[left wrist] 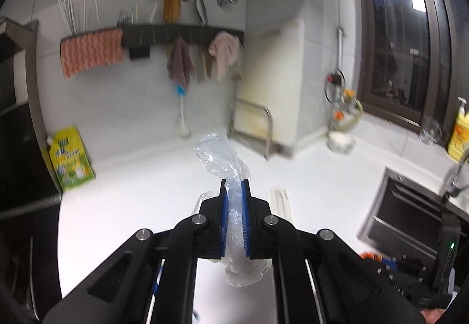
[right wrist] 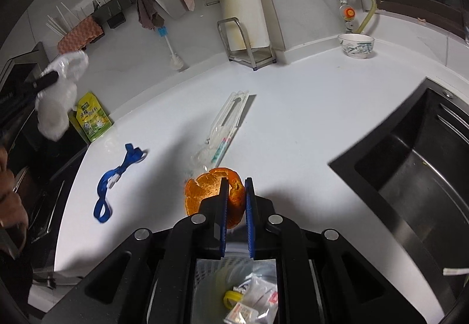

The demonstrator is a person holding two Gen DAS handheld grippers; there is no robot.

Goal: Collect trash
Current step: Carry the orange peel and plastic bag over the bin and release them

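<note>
My left gripper (left wrist: 234, 186) is shut on a crumpled clear plastic bag (left wrist: 218, 155), which sticks out above and hangs below the blue pads. From the right wrist view the same bag (right wrist: 63, 89) hangs in the left gripper (right wrist: 44, 80) at the far left, above the stove edge. My right gripper (right wrist: 236, 181) is shut on an orange peel (right wrist: 205, 192), lifted off the white counter (right wrist: 293, 124). A blue lanyard (right wrist: 117, 177) and a clear toothbrush package (right wrist: 225, 124) lie on the counter. Below the right gripper, a bin (right wrist: 237, 291) holds several wrappers.
A dark sink (right wrist: 410, 177) is set into the counter on the right. A green-yellow pouch (right wrist: 93, 115), a metal rack (right wrist: 249, 48) and a bowl (right wrist: 356, 45) stand along the back wall. A stove (left wrist: 20, 148) lies left. A person's hand (right wrist: 11, 200) shows at the left edge.
</note>
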